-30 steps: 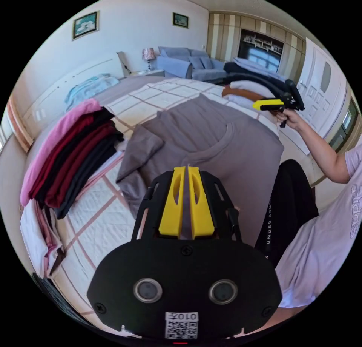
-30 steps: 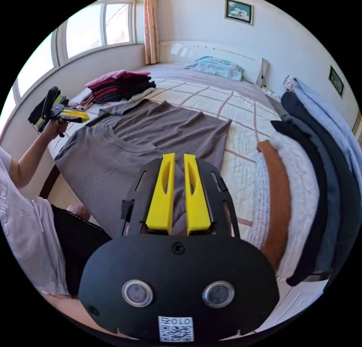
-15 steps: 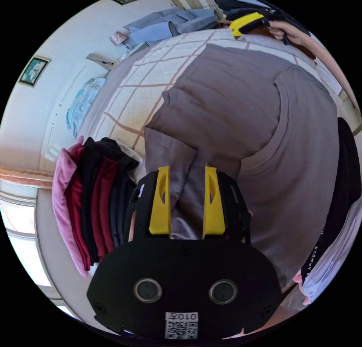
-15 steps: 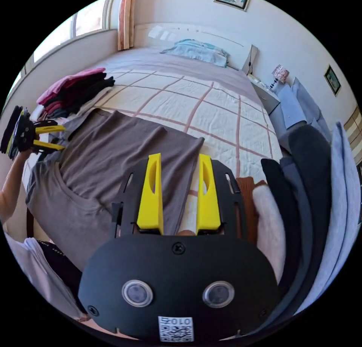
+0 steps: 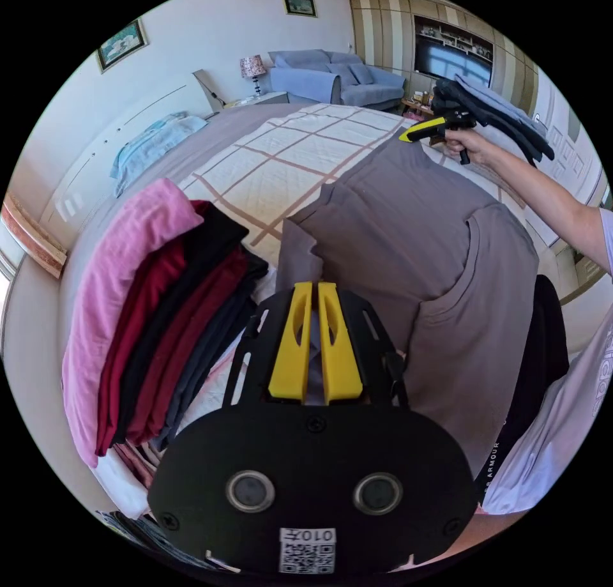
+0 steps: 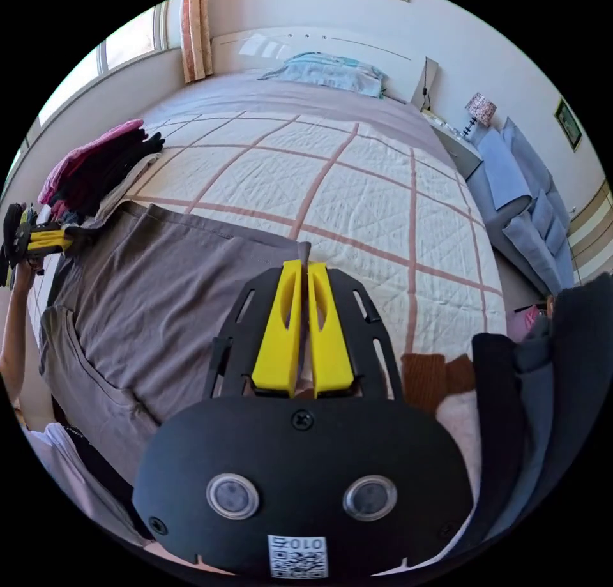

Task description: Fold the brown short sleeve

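The brown short sleeve shirt (image 5: 408,229) lies spread flat on the checked bed cover, neckline towards the person. My left gripper (image 5: 313,285) is shut on the shirt's sleeve edge, next to the folded pile; a strip of cloth shows between the jaws. In the right gripper view the shirt (image 6: 166,293) stretches left, and my right gripper (image 6: 300,264) is shut on its hem corner, a tip of cloth poking out past the jaws. Each gripper shows in the other's view, held in a hand: the right gripper (image 5: 424,129) and the left gripper (image 6: 45,239).
A folded pile of pink, red and black clothes (image 5: 159,306) lies beside the sleeve. Dark and grey garments (image 6: 543,389) hang stacked by the hem side. A blue pillow (image 6: 325,73) lies at the bed's head, and a sofa (image 5: 332,82) stands beyond.
Half a second ago both grippers stood open over the shirt's edges; now both are shut on the cloth. The right one has shifted to the hem corner.
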The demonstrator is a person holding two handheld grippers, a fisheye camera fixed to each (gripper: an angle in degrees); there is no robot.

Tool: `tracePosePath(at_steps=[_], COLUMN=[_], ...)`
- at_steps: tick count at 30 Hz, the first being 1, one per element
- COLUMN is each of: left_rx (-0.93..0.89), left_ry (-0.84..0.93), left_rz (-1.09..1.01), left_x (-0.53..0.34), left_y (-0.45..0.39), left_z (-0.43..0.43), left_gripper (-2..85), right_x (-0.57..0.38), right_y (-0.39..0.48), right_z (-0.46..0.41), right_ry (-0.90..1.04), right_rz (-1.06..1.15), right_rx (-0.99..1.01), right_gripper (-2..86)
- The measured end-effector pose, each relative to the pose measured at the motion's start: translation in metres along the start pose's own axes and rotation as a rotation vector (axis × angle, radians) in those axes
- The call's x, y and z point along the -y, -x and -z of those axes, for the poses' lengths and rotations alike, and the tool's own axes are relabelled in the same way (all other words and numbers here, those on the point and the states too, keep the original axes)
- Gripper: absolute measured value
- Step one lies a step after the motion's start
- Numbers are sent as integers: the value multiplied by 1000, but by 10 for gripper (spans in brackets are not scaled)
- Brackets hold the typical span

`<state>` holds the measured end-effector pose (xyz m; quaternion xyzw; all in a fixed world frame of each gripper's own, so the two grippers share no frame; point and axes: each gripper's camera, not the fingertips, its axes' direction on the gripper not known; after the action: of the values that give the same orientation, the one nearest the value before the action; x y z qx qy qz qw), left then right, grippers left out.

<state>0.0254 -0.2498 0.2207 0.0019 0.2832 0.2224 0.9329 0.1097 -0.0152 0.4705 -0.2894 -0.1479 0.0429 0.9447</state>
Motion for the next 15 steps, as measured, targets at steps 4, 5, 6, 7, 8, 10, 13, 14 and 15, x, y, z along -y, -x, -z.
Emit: tracePosePath(at_steps=[4, 5, 6, 7, 8, 10, 13, 14, 15], left_rx=[18, 24, 26, 19, 13, -56, -162, -175, -211], left_ry=[-153, -170, -200, -229, -248, -331, -322, -303, -262], left_rz=[14, 5, -24, -62, -83, -196, -306, -317, -315], left_x=[-10, -13, -21, -33, -40, -84, -146, -158, -181], left_y=[2, 2, 1, -1, -2, -9, -26, -29, -34], left_z=[63, 72, 92, 111, 121, 158, 178, 177, 172], left_gripper=[1, 1, 0, 0, 0, 0, 0, 0, 0], right_x=[-26, -40, -49, -72, -100, -152, -241, -272, -286], right_y=[16, 23, 27, 37, 47, 57, 57, 55, 55], right_z=[68, 94, 108, 135, 160, 188, 200, 191, 185], right_ry=[-77, -113, -136, -188, -241, -342, -409, -387, -370], right_rz=[65, 83, 97, 137, 180, 254, 312, 284, 271], right_rx=[-59, -85, -96, -124, -156, -153, 15, 83, 109], right_gripper=[35, 35, 34, 34, 33, 33, 31, 30, 29])
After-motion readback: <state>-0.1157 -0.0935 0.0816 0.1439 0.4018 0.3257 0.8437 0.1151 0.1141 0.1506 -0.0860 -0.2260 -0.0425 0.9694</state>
